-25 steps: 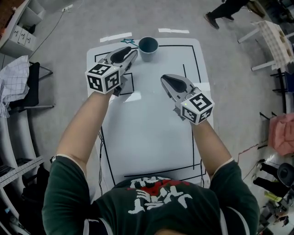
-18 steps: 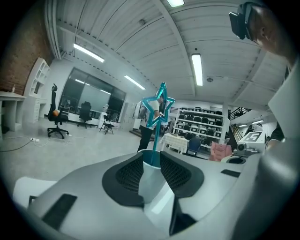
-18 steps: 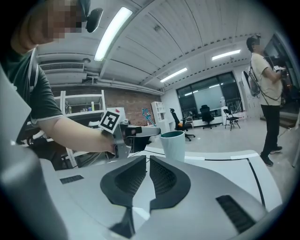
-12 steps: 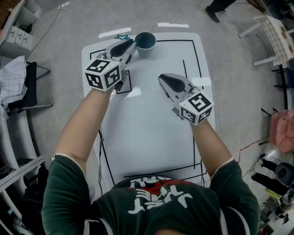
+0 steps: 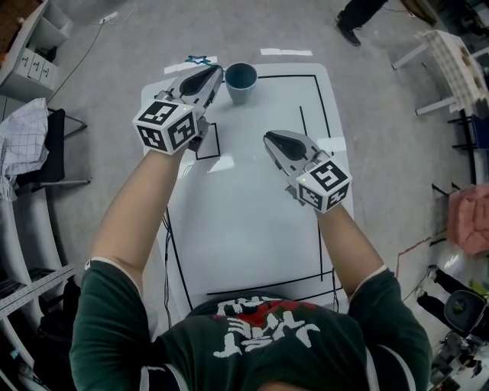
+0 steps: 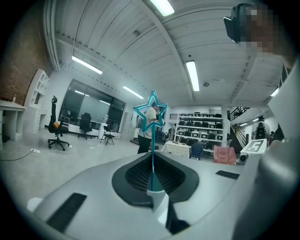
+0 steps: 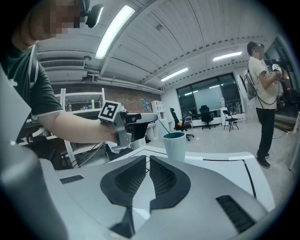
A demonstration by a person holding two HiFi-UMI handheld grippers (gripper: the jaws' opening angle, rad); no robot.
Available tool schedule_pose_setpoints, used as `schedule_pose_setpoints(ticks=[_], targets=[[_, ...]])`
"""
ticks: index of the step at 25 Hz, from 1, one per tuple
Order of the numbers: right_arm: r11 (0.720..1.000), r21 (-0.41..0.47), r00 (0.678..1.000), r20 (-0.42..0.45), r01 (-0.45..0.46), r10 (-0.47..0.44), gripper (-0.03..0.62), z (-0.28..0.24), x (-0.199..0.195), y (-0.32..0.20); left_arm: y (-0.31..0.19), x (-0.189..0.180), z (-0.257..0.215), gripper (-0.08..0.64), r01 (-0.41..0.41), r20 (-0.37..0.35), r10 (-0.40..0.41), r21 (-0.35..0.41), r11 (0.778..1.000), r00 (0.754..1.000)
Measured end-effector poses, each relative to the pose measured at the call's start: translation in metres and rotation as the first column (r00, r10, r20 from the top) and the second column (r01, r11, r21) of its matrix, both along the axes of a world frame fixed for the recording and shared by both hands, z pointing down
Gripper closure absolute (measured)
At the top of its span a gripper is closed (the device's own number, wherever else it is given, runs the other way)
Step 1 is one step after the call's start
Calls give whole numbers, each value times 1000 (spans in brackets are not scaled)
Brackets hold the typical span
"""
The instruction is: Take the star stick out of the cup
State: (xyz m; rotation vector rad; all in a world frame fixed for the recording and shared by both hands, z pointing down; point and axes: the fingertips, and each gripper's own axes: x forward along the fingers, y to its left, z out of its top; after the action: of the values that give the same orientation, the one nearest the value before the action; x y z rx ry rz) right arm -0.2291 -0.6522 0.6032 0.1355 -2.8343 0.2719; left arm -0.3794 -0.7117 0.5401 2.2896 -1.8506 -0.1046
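A teal cup [image 5: 241, 79] stands near the far edge of the white table [image 5: 252, 229]. My left gripper [image 5: 217, 72] hovers just left of the cup's rim, shut on the thin teal star stick [image 6: 152, 161]. The star [image 5: 199, 59] points out to the far left, past the table's edge. In the left gripper view the star [image 6: 151, 114] rises above the closed jaws. From the right gripper view the stick [image 7: 163, 127] slants up and left from the cup [image 7: 175, 146]; its lower end is at the rim. My right gripper [image 5: 269, 137] is shut and empty over mid-table, facing the cup.
Black tape lines [image 5: 321, 229] mark the table top. A chair draped with cloth [image 5: 30, 145] stands on the left, shelving [image 5: 34, 46] at the far left. A person's legs [image 5: 359, 15] show at the far right, beside a white chair [image 5: 451, 69].
My left gripper has shifted a little left and farther away with the stick, so the star sits farther from the cup. The right gripper has hardly moved.
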Motion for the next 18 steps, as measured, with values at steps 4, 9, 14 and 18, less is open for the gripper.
schedule_pose_setpoints(ticks=[4,9,14,18], targets=[[1000,19,1000,3,-5,5,557,-20,2,8,11,-4,-37,541,1,8,-1,31,1000,1000],[998,59,1000,20,-11,10,557,-56,7,18,29,-4,-96,541,1,40,-5,89,996,999],[995,95,999,41,-18,15,557,-96,15,36,54,0,-155,541,-2,76,-9,140,990,997],[992,127,998,59,-25,17,557,-128,22,57,82,4,-202,541,-5,112,-15,178,984,994]])
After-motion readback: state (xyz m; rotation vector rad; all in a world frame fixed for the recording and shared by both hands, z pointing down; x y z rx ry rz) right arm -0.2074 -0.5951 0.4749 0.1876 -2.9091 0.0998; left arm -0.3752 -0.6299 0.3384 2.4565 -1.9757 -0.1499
